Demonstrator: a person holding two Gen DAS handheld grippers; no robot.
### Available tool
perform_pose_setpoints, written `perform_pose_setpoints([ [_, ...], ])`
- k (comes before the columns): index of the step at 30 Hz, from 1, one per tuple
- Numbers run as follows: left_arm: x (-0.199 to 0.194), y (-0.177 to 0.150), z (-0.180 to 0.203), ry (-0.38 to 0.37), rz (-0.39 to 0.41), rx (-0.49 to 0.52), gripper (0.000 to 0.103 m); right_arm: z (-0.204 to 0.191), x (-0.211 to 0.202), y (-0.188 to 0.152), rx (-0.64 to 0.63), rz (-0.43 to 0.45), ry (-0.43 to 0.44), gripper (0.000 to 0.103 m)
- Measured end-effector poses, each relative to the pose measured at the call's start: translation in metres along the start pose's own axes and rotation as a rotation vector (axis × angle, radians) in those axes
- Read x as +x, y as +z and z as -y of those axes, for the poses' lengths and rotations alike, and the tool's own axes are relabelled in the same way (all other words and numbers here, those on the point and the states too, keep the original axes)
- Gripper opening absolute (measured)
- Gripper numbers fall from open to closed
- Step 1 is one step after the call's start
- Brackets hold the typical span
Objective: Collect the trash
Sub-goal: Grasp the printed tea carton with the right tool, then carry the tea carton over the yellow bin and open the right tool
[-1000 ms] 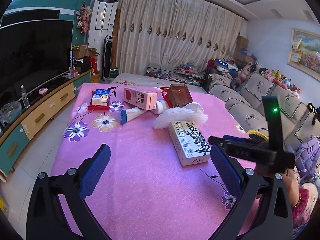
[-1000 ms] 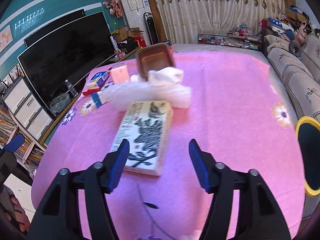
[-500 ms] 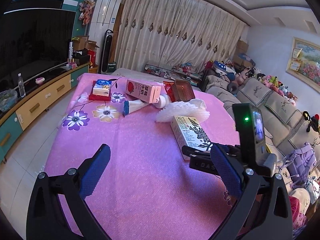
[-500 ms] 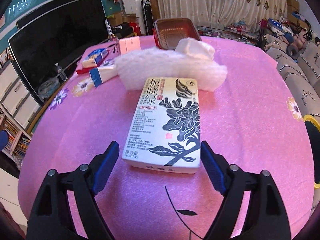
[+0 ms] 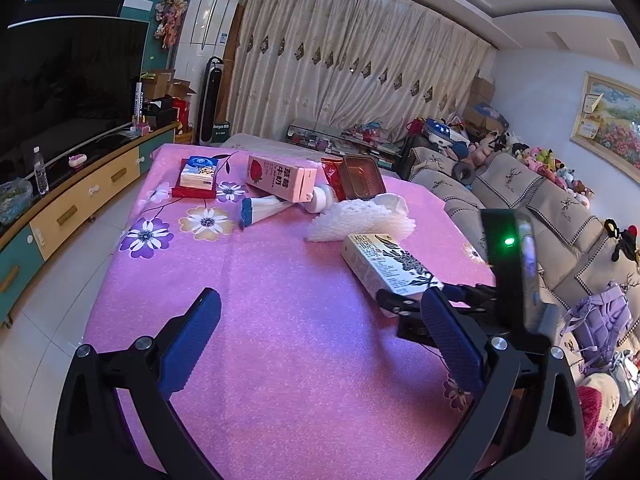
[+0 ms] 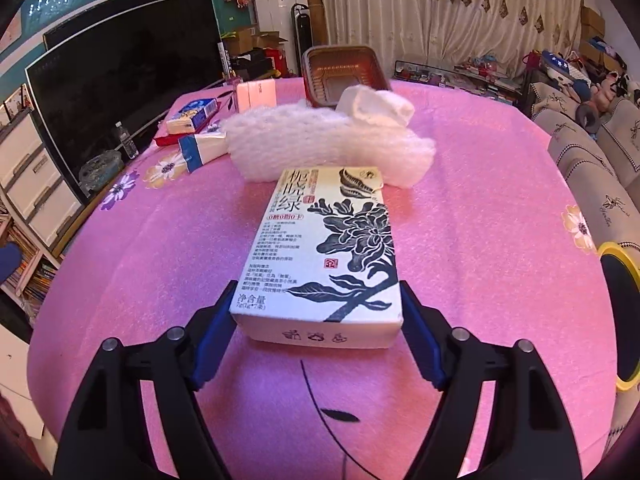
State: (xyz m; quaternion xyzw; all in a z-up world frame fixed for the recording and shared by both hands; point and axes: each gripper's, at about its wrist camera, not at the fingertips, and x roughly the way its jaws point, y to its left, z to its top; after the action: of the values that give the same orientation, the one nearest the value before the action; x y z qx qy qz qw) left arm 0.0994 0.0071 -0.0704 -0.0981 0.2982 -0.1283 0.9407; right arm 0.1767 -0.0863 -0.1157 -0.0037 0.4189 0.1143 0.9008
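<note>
A white tea box with a black flower print (image 6: 320, 240) lies flat on the pink tablecloth (image 6: 480, 220). My right gripper (image 6: 318, 294) straddles its near end. Its jaws are closing, with one blue pad (image 6: 216, 328) beside each long side of the box, and I see no firm press. In the left wrist view the box (image 5: 384, 260) lies at the right, with the right gripper's black body (image 5: 508, 280) behind it. My left gripper (image 5: 320, 304) hangs open over bare cloth, holding nothing. More trash lies beyond: white foam wrap (image 6: 320, 144), a crumpled tissue (image 6: 376, 104), a brown plastic tray (image 6: 340, 68).
A pink milk carton (image 5: 280, 176), a blue-capped tube (image 5: 260, 210) and a tissue pack (image 5: 198, 172) lie at the table's far left. A yellow-rimmed bin (image 6: 620, 312) stands off the right edge. Sofa on the right, TV cabinet on the left.
My right gripper has come forward and down onto the tea box, so its pads now flank the box's near end. The left gripper has stayed almost still.
</note>
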Motion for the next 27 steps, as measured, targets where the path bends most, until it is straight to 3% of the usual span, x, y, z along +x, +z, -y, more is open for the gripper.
perform_pose_setpoints([
  [5, 0.003, 0.000, 0.004, -0.008, -0.005, -0.004, 0.098, 0.019, -0.035, -0.003, 0.017, 0.019, 0.049, 0.072],
  [16, 0.007, -0.002, 0.017, -0.025, -0.020, 0.010, 0.098, 0.041, -0.095, -0.004, 0.019, 0.113, 0.065, 0.071],
  [27, 0.013, -0.003, 0.026, -0.028, -0.042, 0.023, 0.098, 0.029, -0.083, 0.000, -0.005, 0.110, 0.109, 0.069],
])
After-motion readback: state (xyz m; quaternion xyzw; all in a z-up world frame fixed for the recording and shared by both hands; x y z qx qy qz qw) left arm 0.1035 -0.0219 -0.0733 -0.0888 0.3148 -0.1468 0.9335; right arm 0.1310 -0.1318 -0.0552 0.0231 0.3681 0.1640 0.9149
